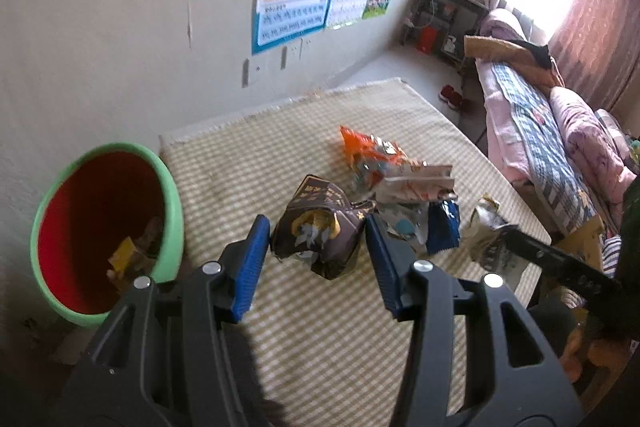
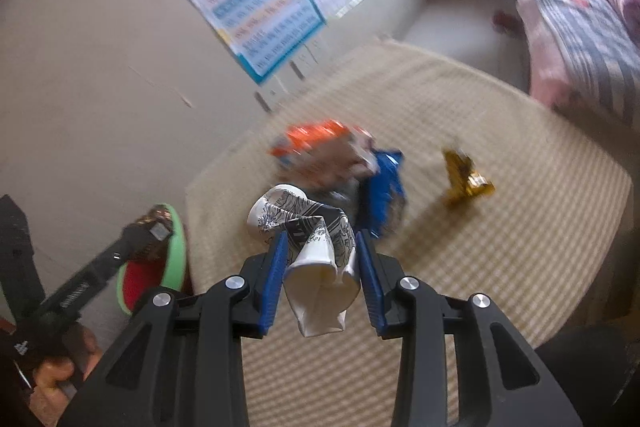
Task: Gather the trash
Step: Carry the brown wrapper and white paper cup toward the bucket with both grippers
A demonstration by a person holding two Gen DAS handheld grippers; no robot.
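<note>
Left hand-held gripper (image 1: pixel 318 227) clenched on brown wrapper (image 1: pixel 320 231) | right hand-held gripper (image 2: pixel 320 259) grasping crumpled paper cup (image 2: pixel 316 251) | bin (image 1: pixel 168 203) near left | risk: light grips slipping, trash dropping onto mat (image 1: pixel 320 327).

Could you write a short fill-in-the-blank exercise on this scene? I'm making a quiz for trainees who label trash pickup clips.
1. The left gripper is closed on a crumpled ____ snack wrapper.
2. The right gripper is closed on a crushed paper ____.
3. The bin has a green outside and a ____ inside.
4. The loose wrappers lie on a checked ____.

Missing words: brown; cup; red; rug
</note>
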